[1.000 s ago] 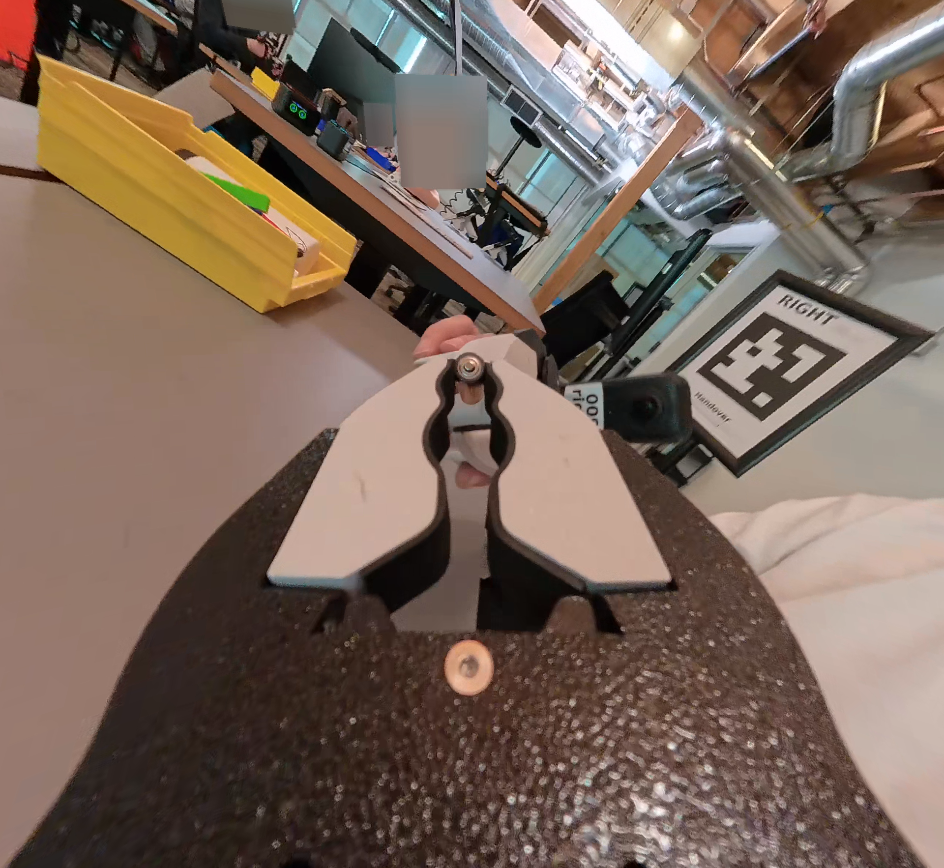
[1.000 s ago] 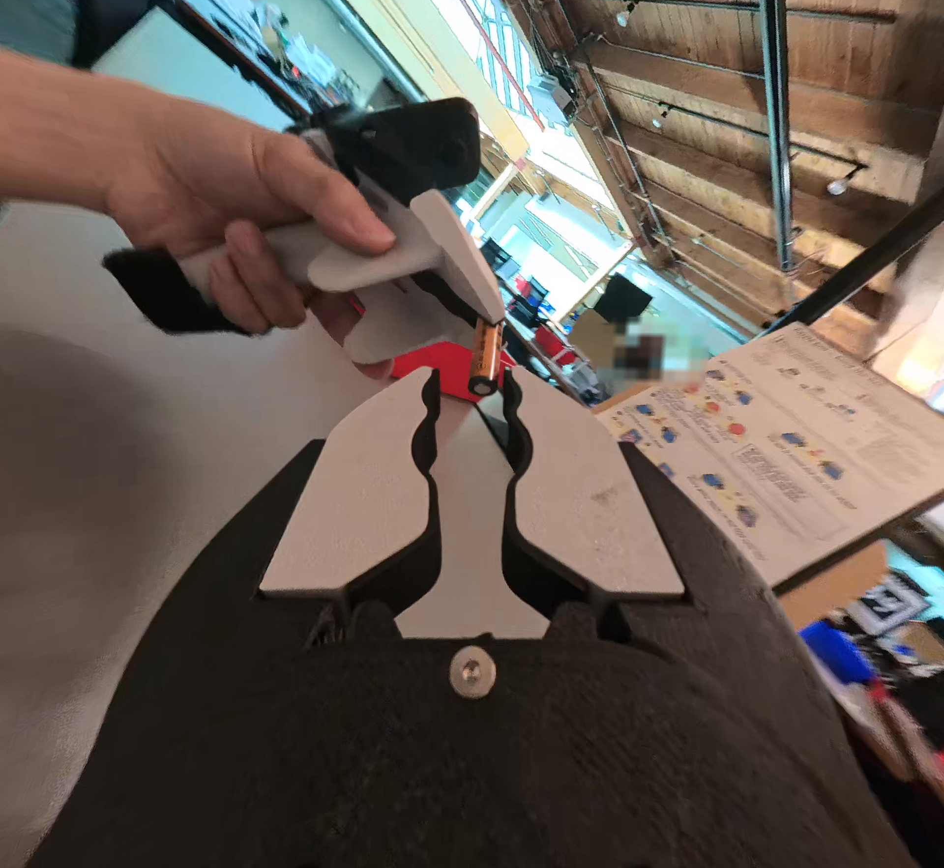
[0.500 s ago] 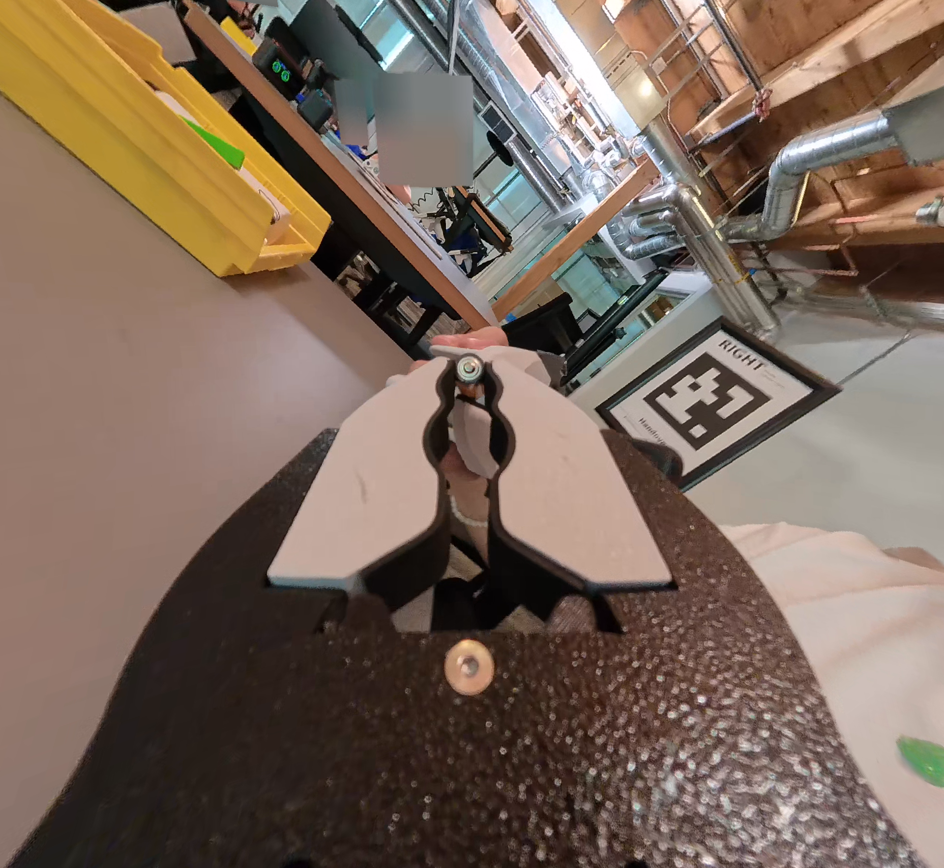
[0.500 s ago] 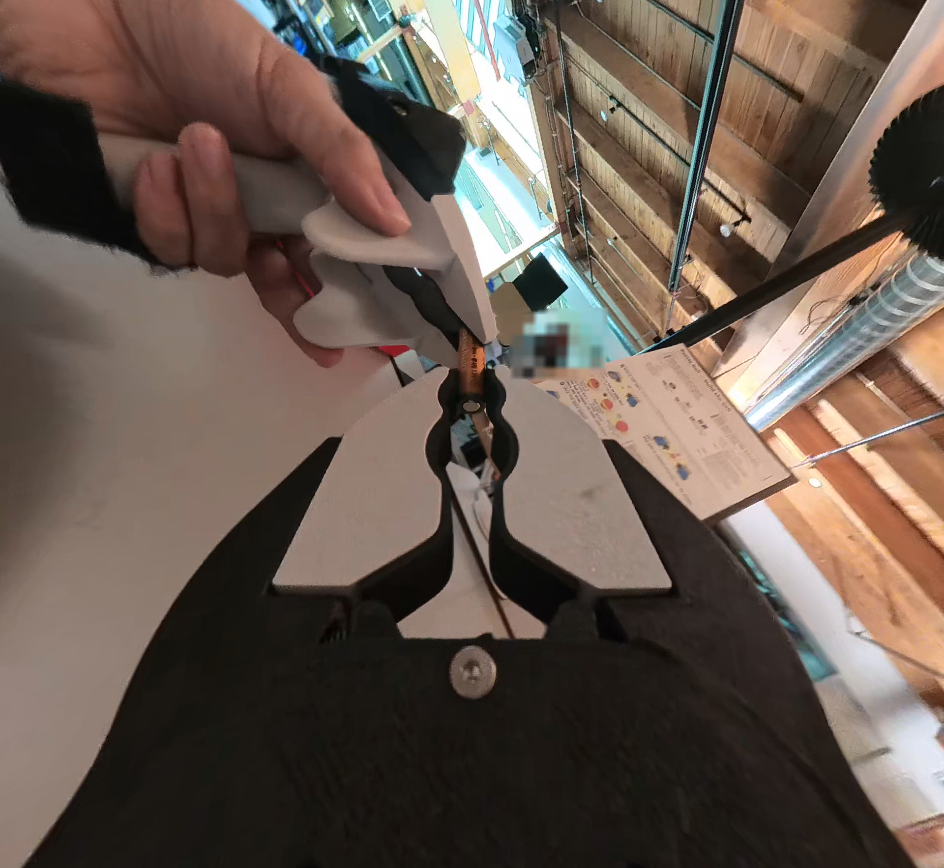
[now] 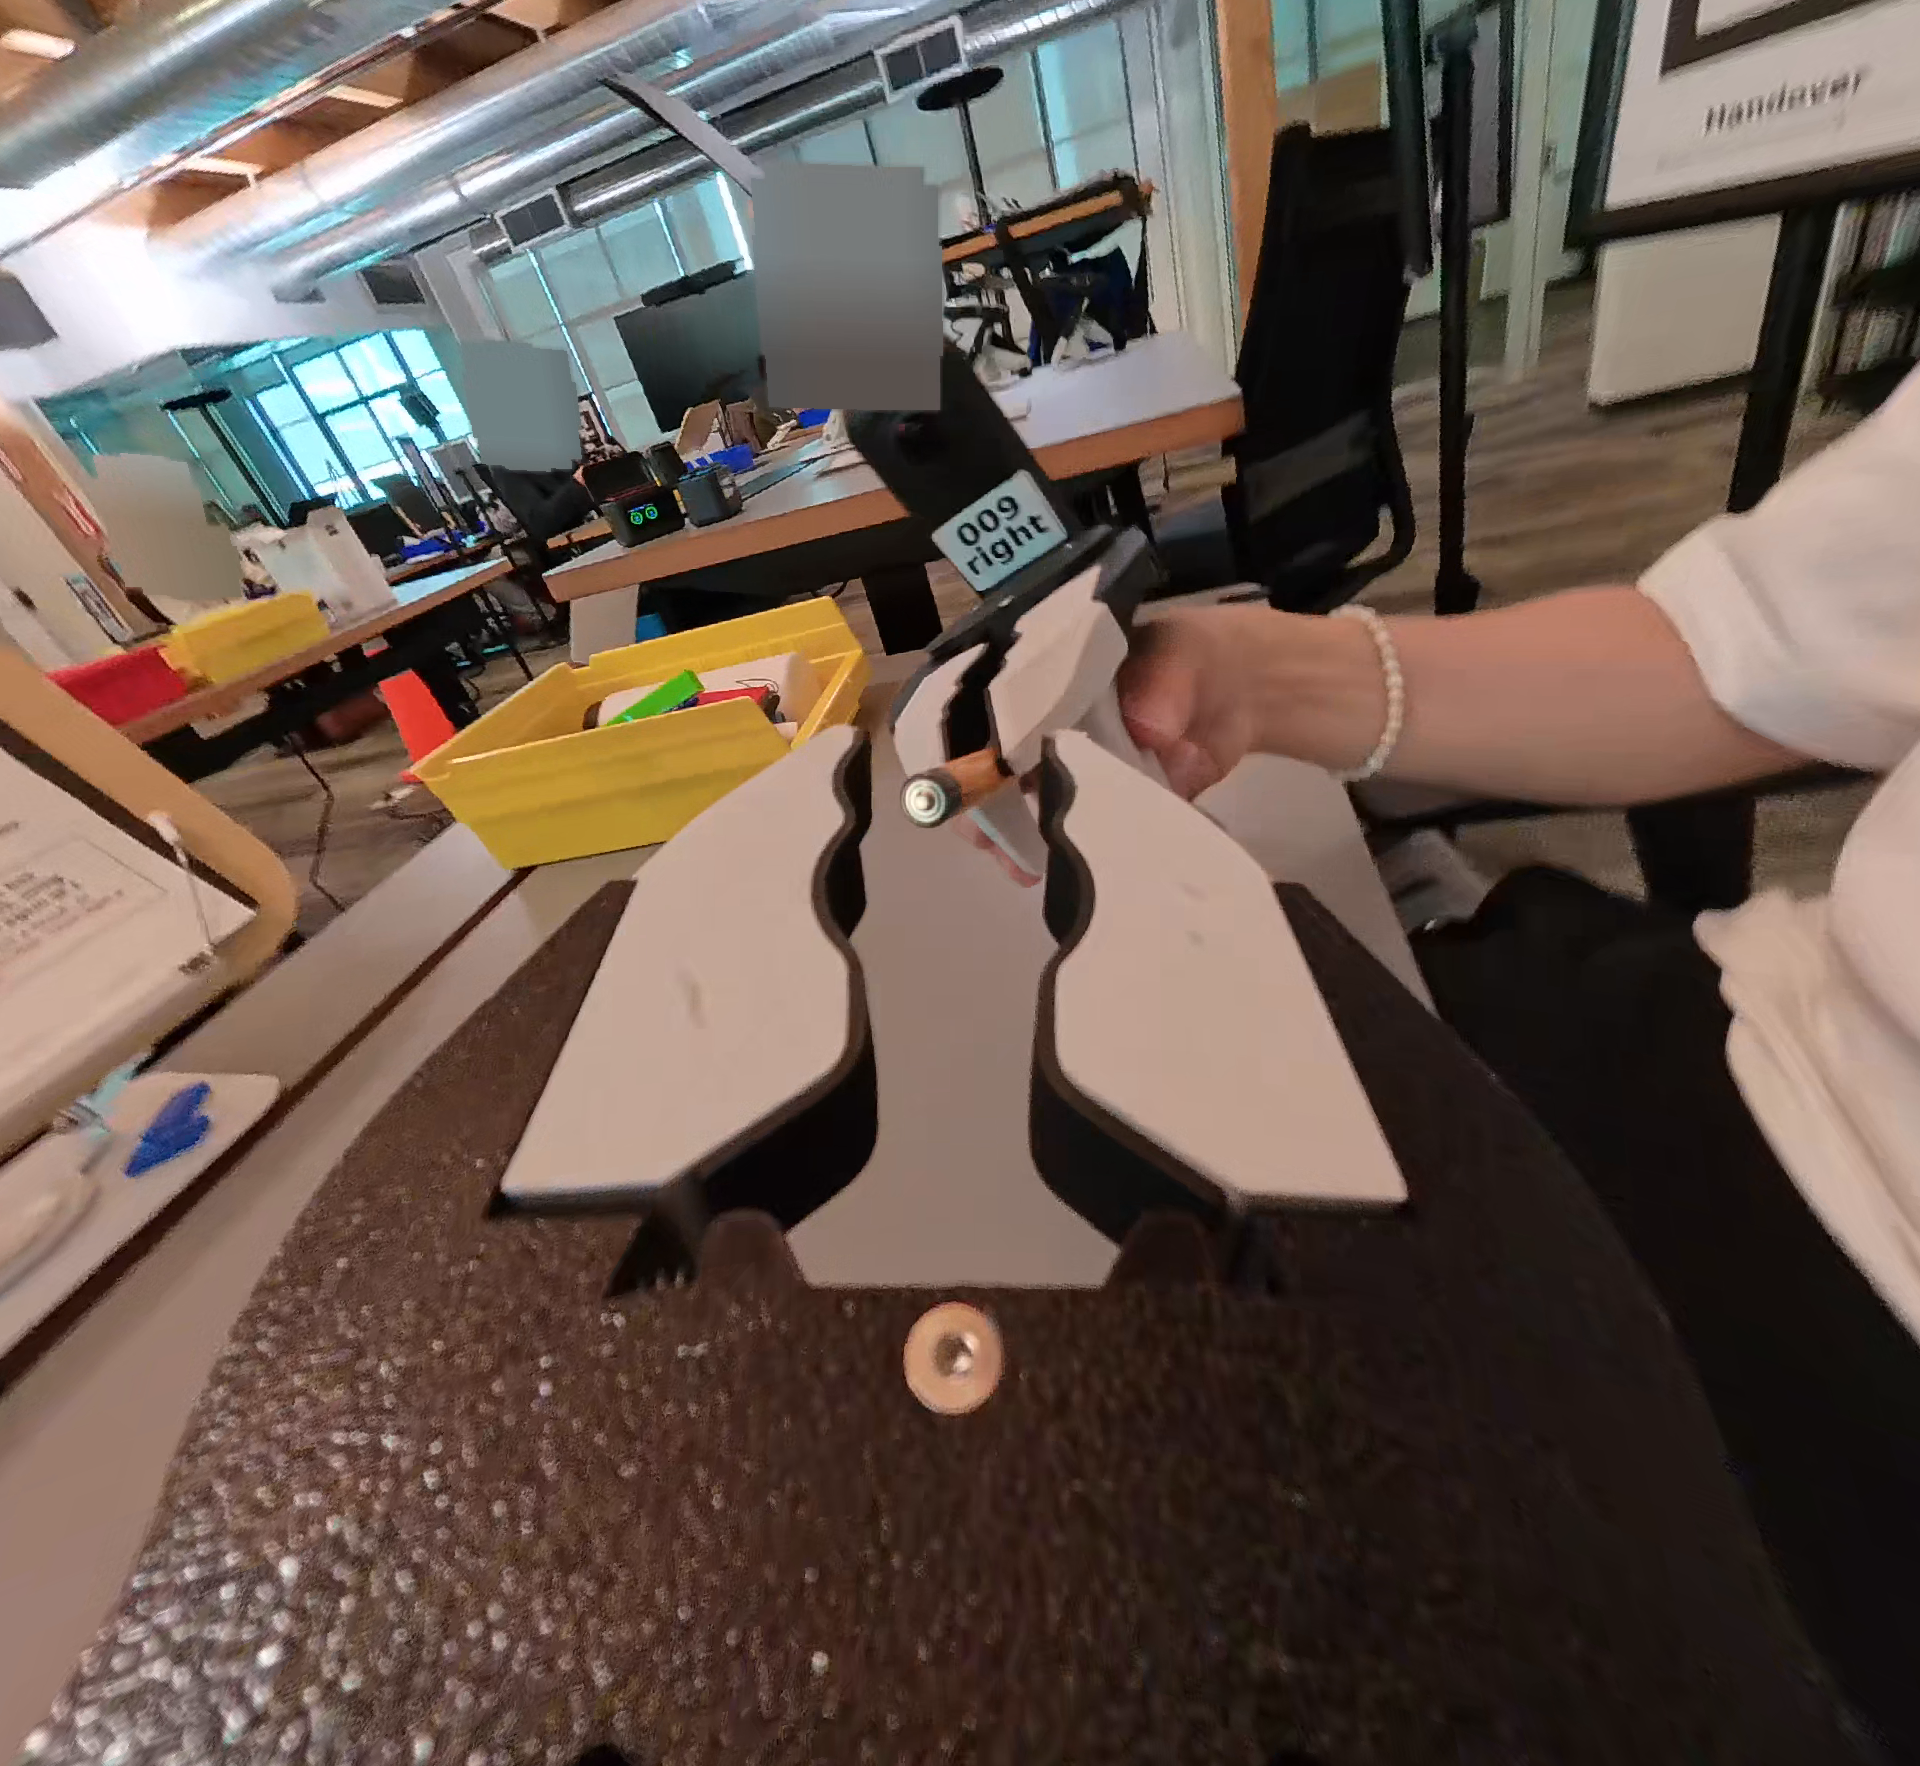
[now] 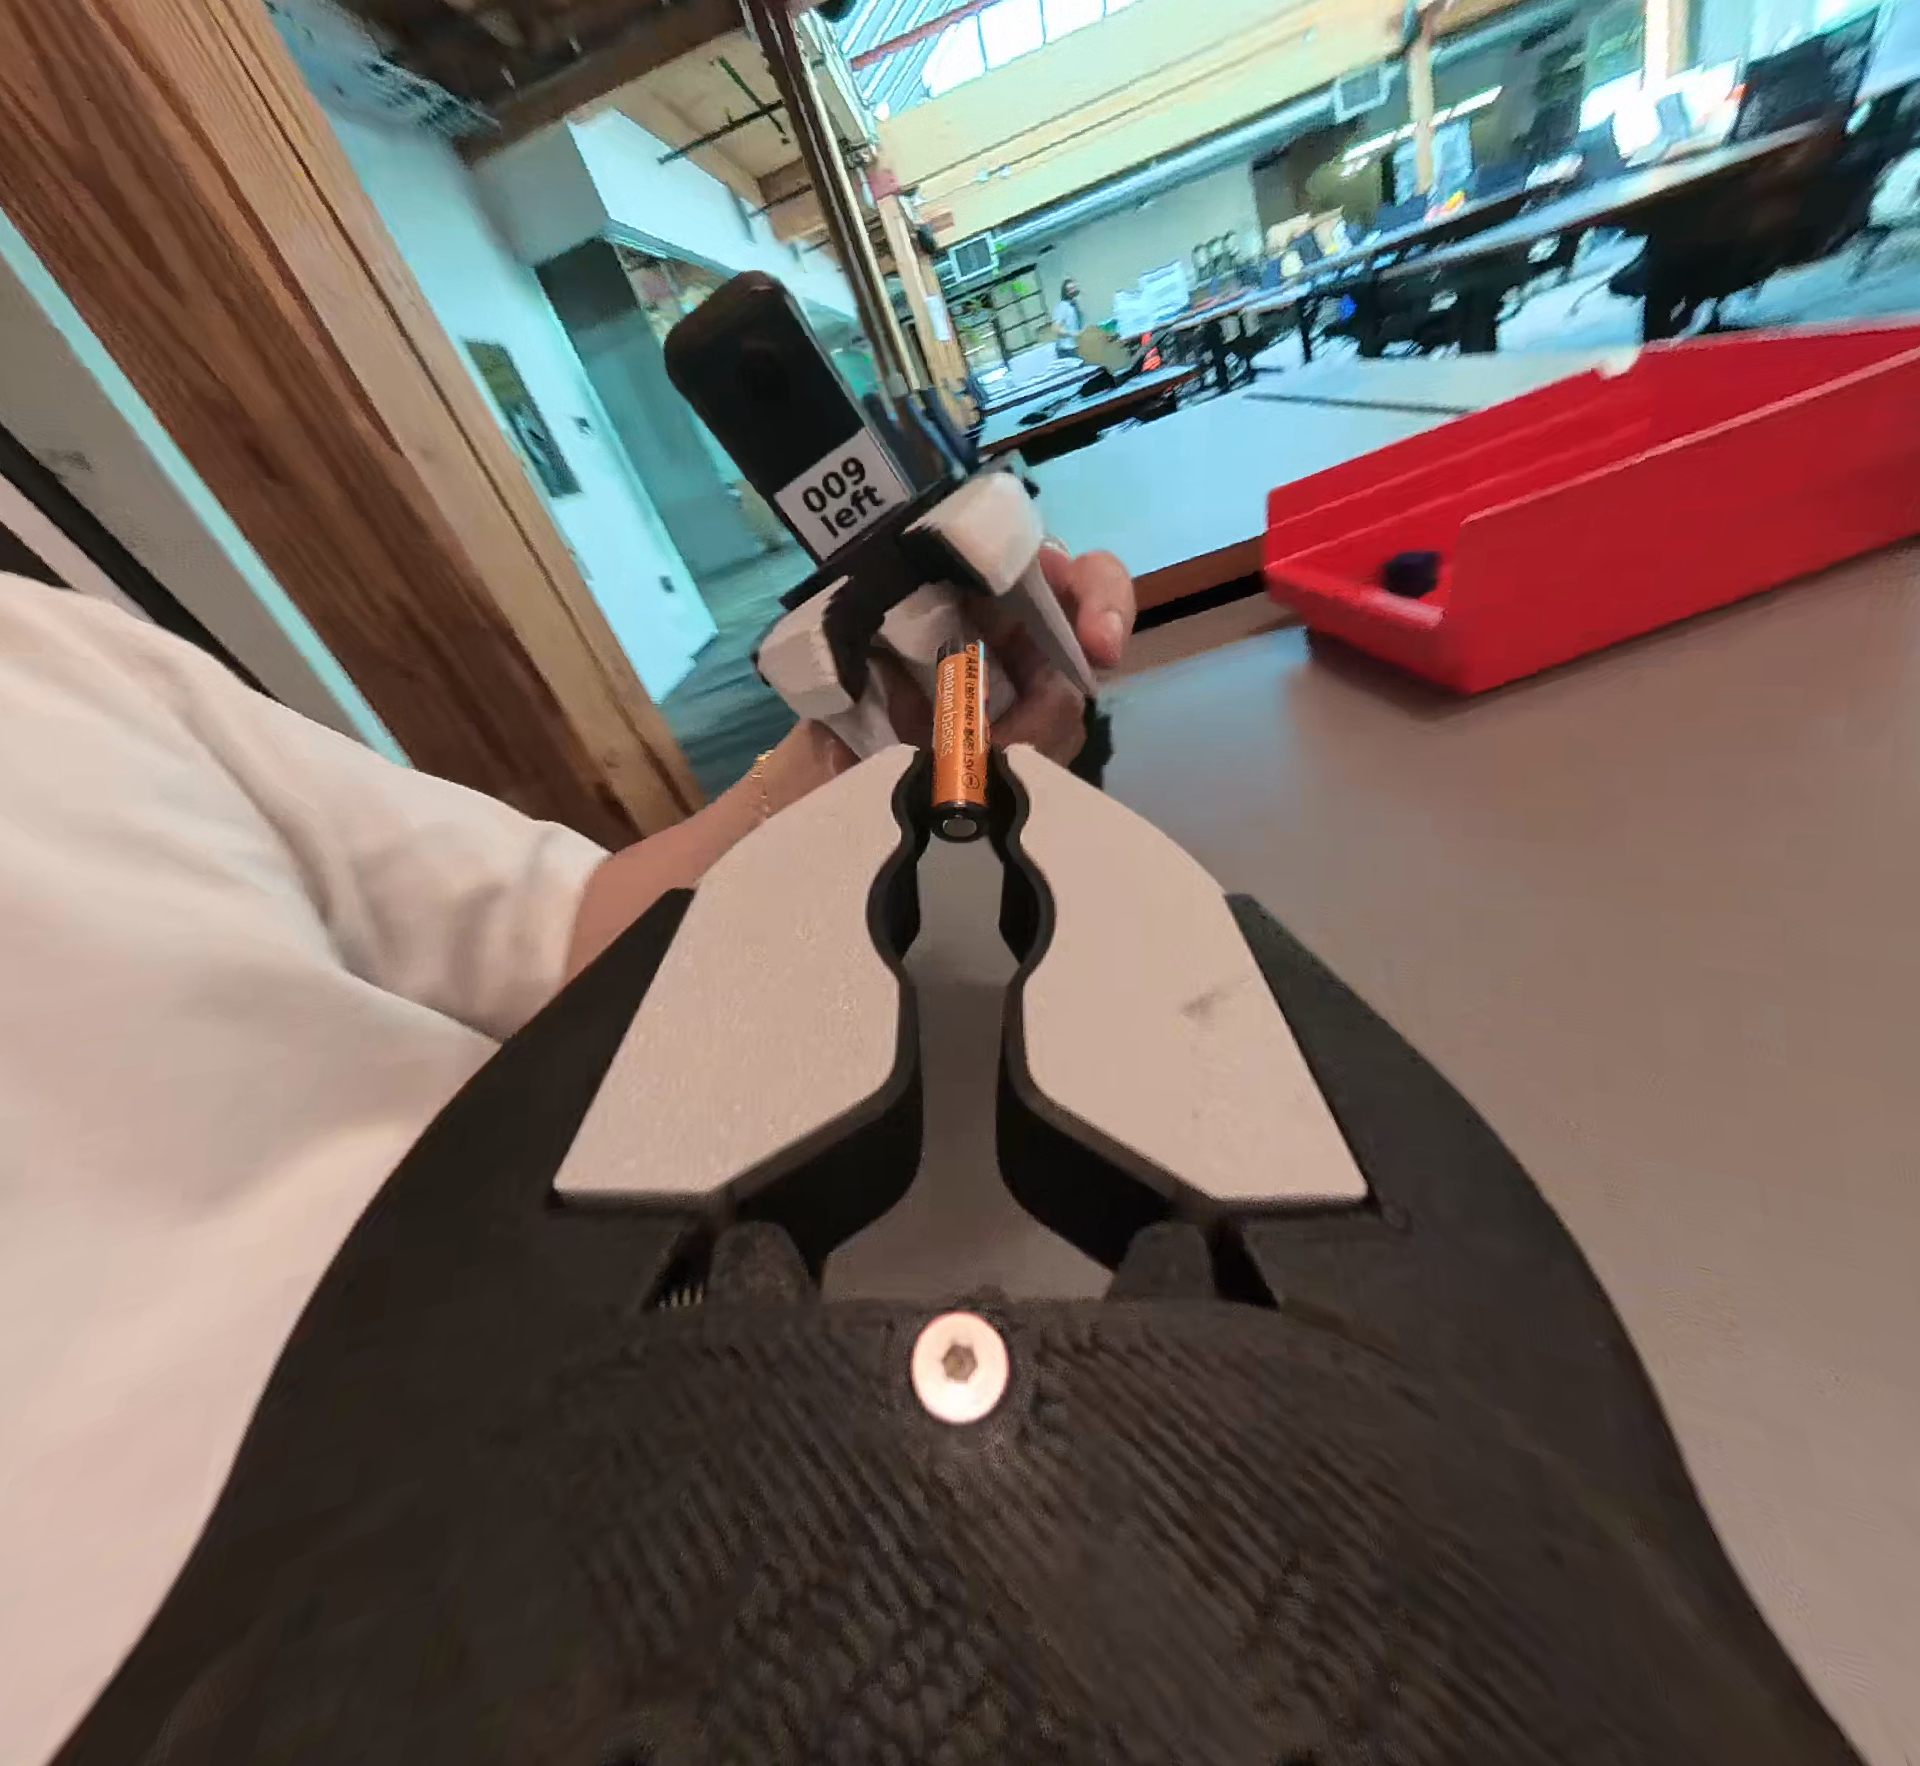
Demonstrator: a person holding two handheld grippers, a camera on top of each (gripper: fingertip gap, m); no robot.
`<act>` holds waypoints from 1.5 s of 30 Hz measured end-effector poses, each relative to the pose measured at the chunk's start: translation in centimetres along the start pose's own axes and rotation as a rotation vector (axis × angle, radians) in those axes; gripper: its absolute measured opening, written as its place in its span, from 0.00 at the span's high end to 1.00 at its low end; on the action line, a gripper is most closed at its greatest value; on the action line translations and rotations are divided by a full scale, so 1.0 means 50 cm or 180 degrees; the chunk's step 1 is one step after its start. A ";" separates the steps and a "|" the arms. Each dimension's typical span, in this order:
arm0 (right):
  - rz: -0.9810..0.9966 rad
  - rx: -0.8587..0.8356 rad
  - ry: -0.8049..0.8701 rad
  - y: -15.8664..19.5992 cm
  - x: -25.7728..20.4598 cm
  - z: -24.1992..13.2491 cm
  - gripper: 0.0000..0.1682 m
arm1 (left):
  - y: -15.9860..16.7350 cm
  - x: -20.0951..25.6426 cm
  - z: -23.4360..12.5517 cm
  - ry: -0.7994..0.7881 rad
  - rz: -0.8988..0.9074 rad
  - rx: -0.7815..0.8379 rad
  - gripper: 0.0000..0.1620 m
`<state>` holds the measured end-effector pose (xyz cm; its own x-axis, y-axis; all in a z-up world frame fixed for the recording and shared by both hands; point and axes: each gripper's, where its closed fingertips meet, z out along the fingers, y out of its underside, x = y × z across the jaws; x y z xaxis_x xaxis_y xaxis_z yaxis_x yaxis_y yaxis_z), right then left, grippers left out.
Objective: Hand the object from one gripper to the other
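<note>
A small orange and black battery [image 6: 961, 750] is clamped between the fingertips of my right gripper [image 6: 958, 781], which is shut on its near end. In the left wrist view the same battery [image 5: 951, 789] points end-on at me, held by the right gripper [image 5: 977, 781] in a person's hand. My left gripper [image 5: 954, 760] is open, its two fingers spread to either side of the battery without touching it. In the right wrist view the left gripper [image 6: 966, 698] shows just beyond the battery's far end, jaws apart.
A yellow bin [image 5: 623, 781] with several items stands on the grey table [image 5: 312, 1010] behind the left gripper. A red bin [image 6: 1558, 553] lies on the table [image 6: 1558, 885] to the right. A wooden post [image 6: 260, 314] stands at the left. White-sleeved arms [image 5: 1558, 698] hold both grippers. My left and right fingertips are right by each other.
My left gripper, shut on the battery before, has opened. My right gripper closed on the battery half a second ago and still holds it. Both views have swung level.
</note>
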<state>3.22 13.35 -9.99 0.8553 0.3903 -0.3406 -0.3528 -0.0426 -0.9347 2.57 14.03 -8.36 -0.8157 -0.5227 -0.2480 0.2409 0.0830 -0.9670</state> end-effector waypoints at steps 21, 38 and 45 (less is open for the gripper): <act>-0.0384 -0.0069 0.0582 0.002 0.050 -0.025 0.85 | 0.066 -0.026 0.014 -0.0247 -0.0017 -0.0574 0.94; -0.3849 -0.0523 0.1192 -0.013 0.013 -0.039 0.82 | 0.040 -0.009 0.022 0.0637 -0.2981 -0.0043 0.94; -0.4522 -0.0941 0.1223 0.018 0.019 -0.027 0.93 | 0.060 0.015 0.025 0.0899 -0.3247 -0.0246 0.94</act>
<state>4.22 12.46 -11.29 0.4712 0.0081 0.8820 0.8814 -0.0433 -0.4704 3.35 12.82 -11.36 -0.7080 -0.1600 0.6878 -0.6524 -0.2247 -0.7238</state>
